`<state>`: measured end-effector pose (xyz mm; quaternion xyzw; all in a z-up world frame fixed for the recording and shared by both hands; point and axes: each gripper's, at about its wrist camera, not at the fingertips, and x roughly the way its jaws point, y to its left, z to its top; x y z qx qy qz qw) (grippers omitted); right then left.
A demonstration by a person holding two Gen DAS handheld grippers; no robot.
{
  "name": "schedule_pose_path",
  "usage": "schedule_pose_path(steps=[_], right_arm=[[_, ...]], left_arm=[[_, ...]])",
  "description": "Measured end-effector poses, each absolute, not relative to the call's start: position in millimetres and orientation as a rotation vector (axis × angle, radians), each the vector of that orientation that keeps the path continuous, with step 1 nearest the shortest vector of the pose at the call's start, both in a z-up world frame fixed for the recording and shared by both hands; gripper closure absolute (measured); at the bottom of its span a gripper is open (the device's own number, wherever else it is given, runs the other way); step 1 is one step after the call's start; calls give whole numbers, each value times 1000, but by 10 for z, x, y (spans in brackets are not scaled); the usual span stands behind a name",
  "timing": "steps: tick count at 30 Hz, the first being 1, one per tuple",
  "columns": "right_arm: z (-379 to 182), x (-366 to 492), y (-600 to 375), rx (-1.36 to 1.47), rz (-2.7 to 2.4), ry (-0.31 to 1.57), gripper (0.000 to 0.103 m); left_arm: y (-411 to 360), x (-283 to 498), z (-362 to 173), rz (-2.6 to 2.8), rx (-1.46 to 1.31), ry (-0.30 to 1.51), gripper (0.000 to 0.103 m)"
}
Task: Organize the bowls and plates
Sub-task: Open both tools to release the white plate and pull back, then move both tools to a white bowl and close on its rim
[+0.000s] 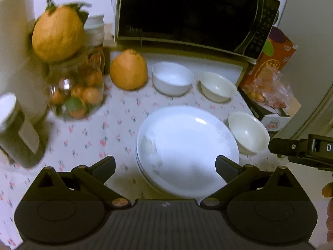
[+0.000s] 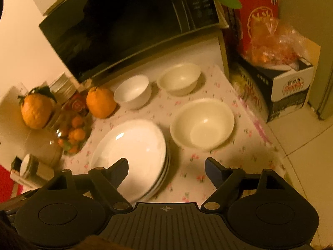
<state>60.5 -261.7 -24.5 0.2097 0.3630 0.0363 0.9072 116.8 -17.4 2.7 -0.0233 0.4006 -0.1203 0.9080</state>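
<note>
Your left gripper (image 1: 165,166) stands spread wide above the stack of plates (image 1: 187,145), its fingers (image 1: 225,164) clear of the rims and nothing between them; your right gripper (image 2: 166,167) is likewise released and empty, hanging over the stack's right edge and the bare flowered tablecloth (image 2: 187,177). The plates sit nested, one inside another, near the front of the table, which reads as the plate half of the job being gathered into one pile so that the bowls can be dealt with next. All openings face up; a round plate has no long axis to speak of, so its only direction is that upward-facing hollow, and the stack looks level. Three bowls stand apart and upright: the near cream bowl (image 2: 203,124) just right of the plates, the second cream bowl (image 2: 179,78) and the white bowl (image 2: 133,91) further back in front of the microwave (image 2: 129,27). My guess is that they wait to be nested; the near one lies closest to your right gripper.
</note>
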Motion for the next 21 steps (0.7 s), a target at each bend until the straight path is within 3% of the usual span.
schedule_pose_path(steps=[18,21], right_arm=[[-215,1892,-2656,656,190,771,17],[-322,2125,-2697,726,199,799,17]], left_arm=[[-301,2293,186,-195,-68,884,1],[-300,2490,135,-191,-101,886,5]])
